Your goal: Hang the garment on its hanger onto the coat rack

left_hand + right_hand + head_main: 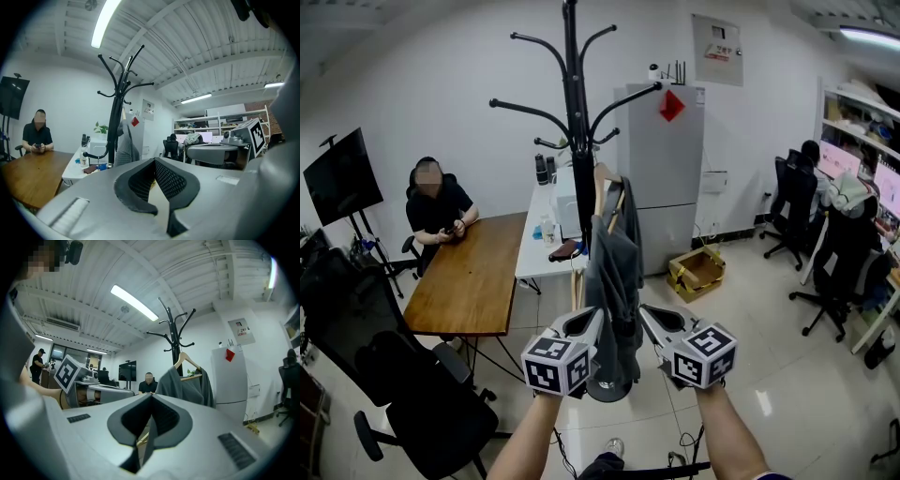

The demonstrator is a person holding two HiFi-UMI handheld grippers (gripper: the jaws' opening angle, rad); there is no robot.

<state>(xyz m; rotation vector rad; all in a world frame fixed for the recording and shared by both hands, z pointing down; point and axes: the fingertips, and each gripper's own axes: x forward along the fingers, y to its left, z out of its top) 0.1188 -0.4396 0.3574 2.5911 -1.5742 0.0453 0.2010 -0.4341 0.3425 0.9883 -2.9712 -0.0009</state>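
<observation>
The black coat rack (pixel 574 112) stands in front of me. A grey garment (pixel 614 272) on a wooden hanger (pixel 602 180) hangs against the rack's pole. Which hook carries it I cannot tell. My left gripper (pixel 596 315) is shut and empty, just left of the garment's lower part. My right gripper (pixel 644 312) is shut and empty, just right of it. In the left gripper view the left gripper (pixel 155 162) has its jaws together, with the garment (pixel 125 147) and rack (pixel 114 117) beyond. The right gripper view shows the right gripper (pixel 151 397) with jaws together below the garment (pixel 185 385) and hanger (pixel 186 360).
The rack's round base (pixel 609 386) sits on the tiled floor between my arms. A wooden table (pixel 473 277) with a seated person (pixel 436 211) is on the left, with black office chairs (pixel 412 394) nearer. A white table (pixel 546 234), a fridge (pixel 667 178) and a cardboard box (pixel 697 272) stand behind.
</observation>
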